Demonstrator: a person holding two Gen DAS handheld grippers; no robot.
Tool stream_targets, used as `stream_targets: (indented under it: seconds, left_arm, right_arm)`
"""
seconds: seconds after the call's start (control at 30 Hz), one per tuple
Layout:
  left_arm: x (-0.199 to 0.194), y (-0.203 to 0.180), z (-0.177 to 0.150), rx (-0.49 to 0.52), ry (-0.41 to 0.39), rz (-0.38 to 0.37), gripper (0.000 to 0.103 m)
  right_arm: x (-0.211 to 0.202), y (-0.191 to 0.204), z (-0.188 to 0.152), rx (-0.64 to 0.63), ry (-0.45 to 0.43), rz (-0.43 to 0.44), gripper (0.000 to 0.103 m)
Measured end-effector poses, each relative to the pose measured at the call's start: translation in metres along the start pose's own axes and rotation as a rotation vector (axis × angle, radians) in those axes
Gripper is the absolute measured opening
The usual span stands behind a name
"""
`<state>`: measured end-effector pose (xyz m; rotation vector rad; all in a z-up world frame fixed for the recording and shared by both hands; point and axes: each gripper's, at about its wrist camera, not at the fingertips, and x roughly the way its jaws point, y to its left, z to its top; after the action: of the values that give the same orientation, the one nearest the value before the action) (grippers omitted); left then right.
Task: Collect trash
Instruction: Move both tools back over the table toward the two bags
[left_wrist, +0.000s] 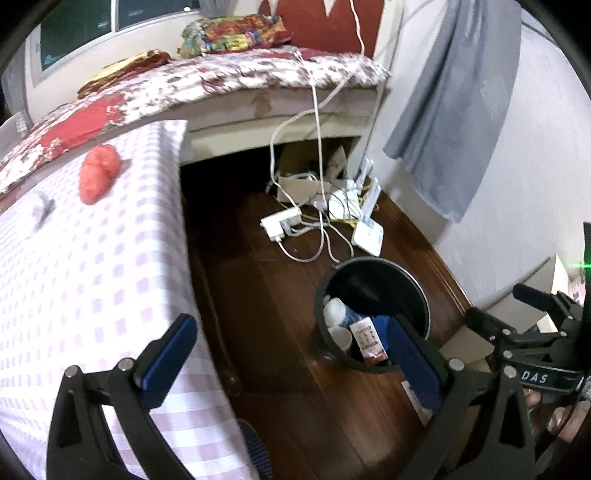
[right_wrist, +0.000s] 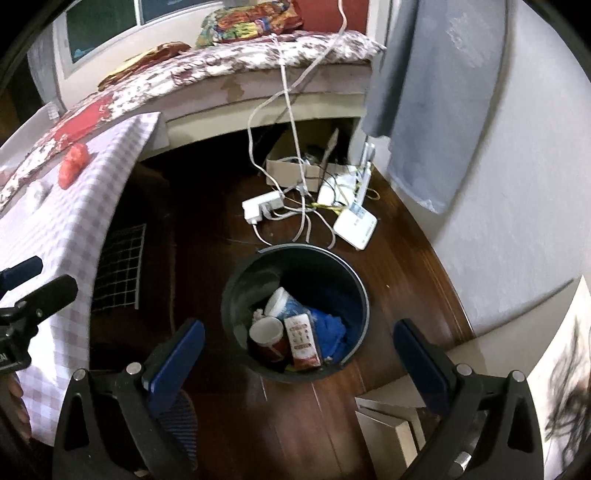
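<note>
Trash sits in a black bin (right_wrist: 295, 314) on the dark wood floor (right_wrist: 229, 424), between the checked table (right_wrist: 74, 236) and the white wall. Inside: a red-and-white carton (right_wrist: 303, 341) with printed text too small to read, a white cup (right_wrist: 266, 332) with a red base, a white-lidded tub (right_wrist: 277, 301), and crumpled blue material (right_wrist: 330, 328).

Orange wad (left_wrist: 99, 173) lies on the table's checked cloth, well apart from the bin.

Left gripper (left_wrist: 291, 350): jaws wide, nothing between them; left finger over the table edge, right finger in front of the bin rim. Right gripper (right_wrist: 299, 354): jaws wide, empty, hanging above the bin with the opening framed between the blue fingers.

Left view shows the other gripper's body at right edge, strap lettered "DAS" (left_wrist: 533, 378); rest of the word is cut off.

Beyond the bin: white power strip (right_wrist: 263, 205), tangled cables, white router (right_wrist: 355, 223), cardboard box (right_wrist: 291, 170) under the bed. Grey cloth (right_wrist: 432, 103) hangs on the wall.
</note>
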<state>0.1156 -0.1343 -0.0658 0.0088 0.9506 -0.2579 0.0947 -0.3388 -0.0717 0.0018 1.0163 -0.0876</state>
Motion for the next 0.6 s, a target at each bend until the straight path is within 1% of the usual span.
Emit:
stream_targets:
  seconds: [0.23, 0.4, 0.6]
  left_arm:
    - [-0.017, 0.025, 0.011, -0.019, -0.043, 0.025, 0.103]
    - [-0.033, 0.056, 0.016, -0.042, -0.082, 0.054, 0.103]
    - [-0.045, 0.092, 0.019, -0.072, -0.112, 0.099, 0.103]
  right_arm:
    - [-0.021, 0.037, 0.024, -0.054, -0.056, 0.046, 0.103]
    - [-0.032, 0.065, 0.041, -0.098, -0.096, 0.078, 0.103]
    - [-0.04, 0.104, 0.056, -0.156, -0.118, 0.119, 0.103]
